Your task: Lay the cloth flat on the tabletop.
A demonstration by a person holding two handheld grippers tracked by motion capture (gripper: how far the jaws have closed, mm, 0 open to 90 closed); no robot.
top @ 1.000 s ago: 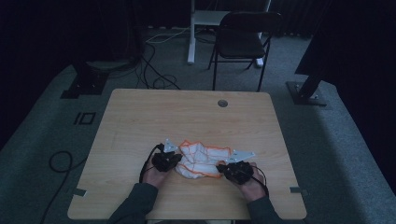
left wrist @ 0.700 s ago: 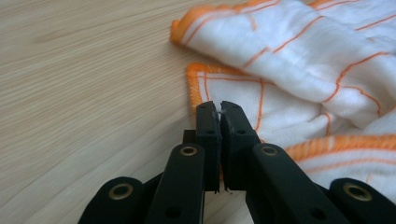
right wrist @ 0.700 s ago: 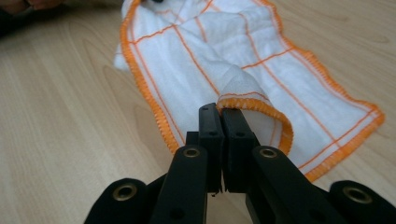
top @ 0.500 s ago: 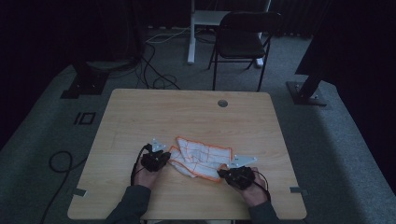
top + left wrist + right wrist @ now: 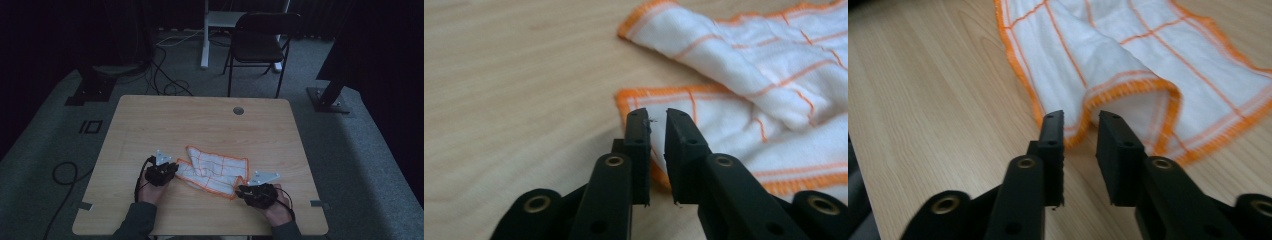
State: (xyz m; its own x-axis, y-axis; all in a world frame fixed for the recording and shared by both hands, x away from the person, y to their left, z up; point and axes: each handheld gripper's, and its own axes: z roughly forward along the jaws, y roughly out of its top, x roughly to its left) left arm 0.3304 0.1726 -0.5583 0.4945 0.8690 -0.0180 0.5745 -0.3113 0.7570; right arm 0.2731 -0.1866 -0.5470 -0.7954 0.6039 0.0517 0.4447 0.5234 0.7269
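High view: releasing cloth (image 5: 215, 172) near table's (image 5: 150, 120) front edge, spreading step ending. Left gripper (image 5: 657, 117) and right gripper (image 5: 1081, 122) just opening, jaws slightly parted, gripping nothing, cloth hem just ahead. Next, probably: regripping corners, flattening remaining fold.

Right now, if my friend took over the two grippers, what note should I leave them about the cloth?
Left gripper: jaws just opened a little, open, with the near hem of the white cloth with orange grid lines in the gap.
Right gripper: jaws just opened, open, at a folded orange hem.
Cloth: lies rumpled and partly folded over on the light wooden table, between both grippers.
Done: cloth let go.
Left, probably: regrip the hems and smooth or fold it.
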